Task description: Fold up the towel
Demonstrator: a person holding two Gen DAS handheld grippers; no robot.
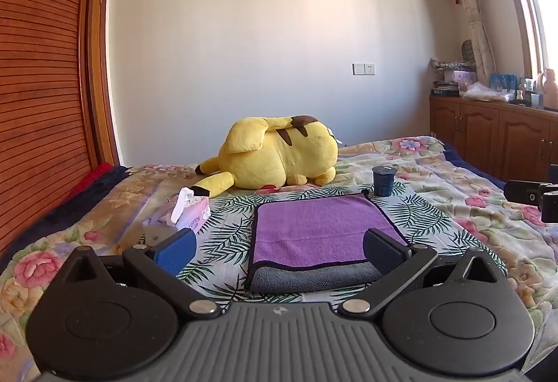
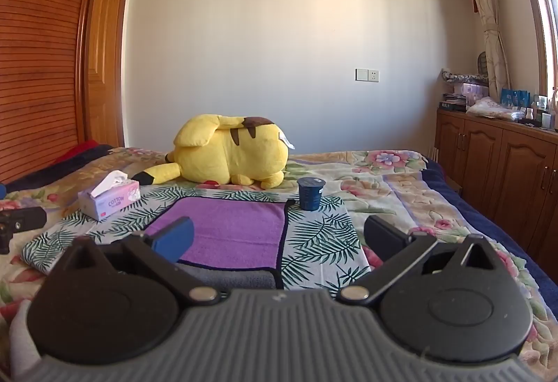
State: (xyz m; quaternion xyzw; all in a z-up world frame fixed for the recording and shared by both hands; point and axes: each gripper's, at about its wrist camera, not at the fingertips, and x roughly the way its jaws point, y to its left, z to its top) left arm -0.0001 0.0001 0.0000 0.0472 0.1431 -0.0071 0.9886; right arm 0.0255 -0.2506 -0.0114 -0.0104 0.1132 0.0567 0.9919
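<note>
A purple towel [image 1: 319, 228] with a grey underside lies flat on the bed, its near edge folded so the grey layer [image 1: 314, 279] shows. My left gripper [image 1: 279, 247] is open and empty, hovering just in front of the towel's near edge. In the right wrist view the towel [image 2: 230, 228] lies ahead and to the left. My right gripper [image 2: 279, 237] is open and empty, near the towel's near right corner. Each gripper shows at the edge of the other's view: the right one [image 1: 530, 199], the left one [image 2: 21, 221].
A leaf-print cloth [image 1: 411, 211] lies under the towel on a floral bedspread. A yellow plush toy [image 1: 279, 152] lies behind. A dark blue cup [image 1: 383, 180] stands at the towel's far right corner. A tissue box [image 1: 185, 213] sits left. Wooden cabinets [image 1: 488, 138] stand right.
</note>
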